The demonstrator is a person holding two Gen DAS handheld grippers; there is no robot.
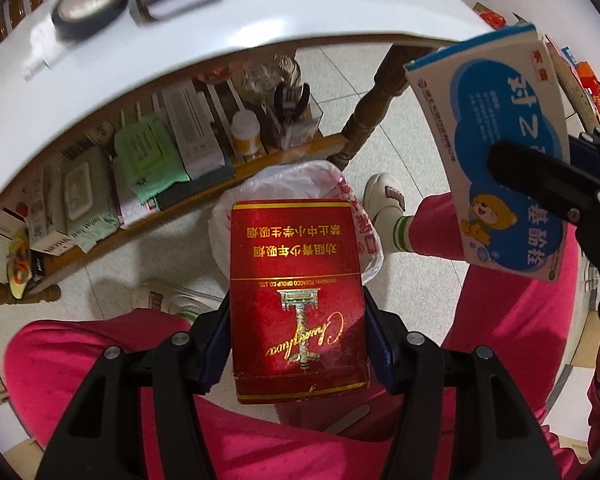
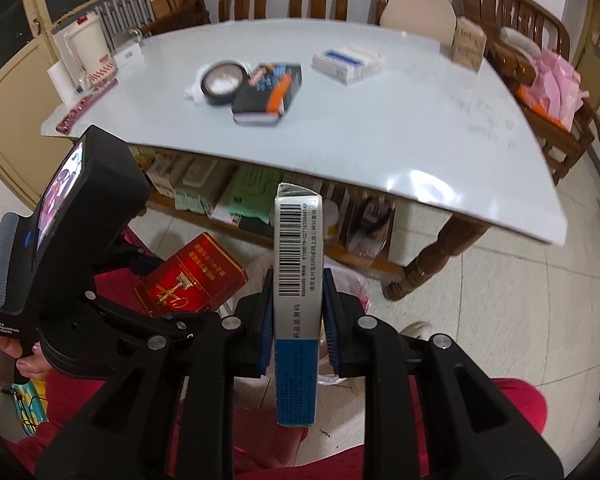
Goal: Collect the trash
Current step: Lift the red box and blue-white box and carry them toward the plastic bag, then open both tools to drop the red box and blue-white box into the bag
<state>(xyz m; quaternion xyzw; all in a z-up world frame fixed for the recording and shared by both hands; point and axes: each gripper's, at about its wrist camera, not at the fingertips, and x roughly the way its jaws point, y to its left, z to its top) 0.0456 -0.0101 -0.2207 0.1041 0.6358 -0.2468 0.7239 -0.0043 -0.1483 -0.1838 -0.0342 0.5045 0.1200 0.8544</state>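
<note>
Tape roll (image 2: 222, 81) and book (image 2: 268, 94) lie on the glossy white table (image 2: 380, 128). Left gripper (image 1: 298, 308) clamps a red cardboard pack (image 1: 298, 280) above the bag-lined bin (image 1: 292, 184); right gripper (image 2: 298, 320) clamps a flat medicine box (image 2: 298, 300).

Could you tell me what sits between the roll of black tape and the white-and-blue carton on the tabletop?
A dark box with an orange patch lies between the tape roll and the carton, touching the roll; the right wrist view shows it.

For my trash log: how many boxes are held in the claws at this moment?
2. The red cigarette box sits in the left claw, above the white bag. The blue and white medicine box is pinched edge-on in the right claw. Other boxes lie on the table.
</note>
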